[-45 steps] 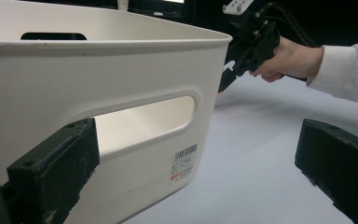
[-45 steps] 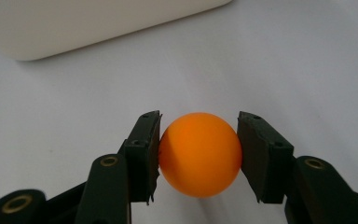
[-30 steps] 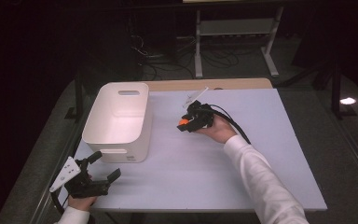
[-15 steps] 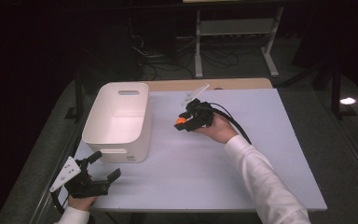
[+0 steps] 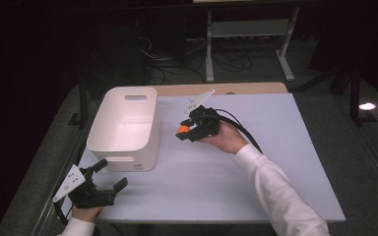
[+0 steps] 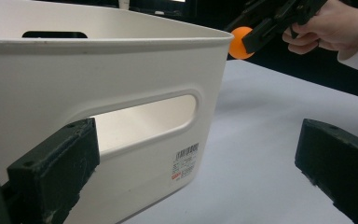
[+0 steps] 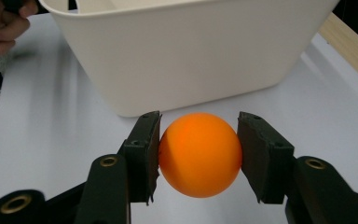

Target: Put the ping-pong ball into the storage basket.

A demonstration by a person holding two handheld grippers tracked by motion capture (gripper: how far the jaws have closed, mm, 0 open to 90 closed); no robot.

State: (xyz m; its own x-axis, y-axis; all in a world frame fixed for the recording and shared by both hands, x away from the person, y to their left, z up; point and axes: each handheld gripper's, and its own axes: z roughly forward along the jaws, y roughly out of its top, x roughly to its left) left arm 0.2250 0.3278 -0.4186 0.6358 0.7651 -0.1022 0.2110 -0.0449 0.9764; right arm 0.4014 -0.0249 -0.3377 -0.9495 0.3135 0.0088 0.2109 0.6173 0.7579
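1. The orange ball (image 7: pixel 199 154) sits pinched between the two black pads of the right gripper (image 7: pixel 199 156), jaws closed snug on both its sides. Up close you can see the pads actually pressing it.
2. From the high view the ball (image 5: pixel 182 130) is just a small orange dot at the tip of the right gripper (image 5: pixel 186 132), held clear of the table (image 5: pixel 256 177) just beside the white bin (image 5: pixel 123 129).
3. The left gripper view catches the ball (image 6: pixel 239 43) from below, level with the bin (image 6: pixel 121 93) rim, and shows the bin's handle slot and barcode sticker.
4. The left gripper (image 5: pixel 109 178) rests near the table's front corner, jaws spread wide with nothing between them.
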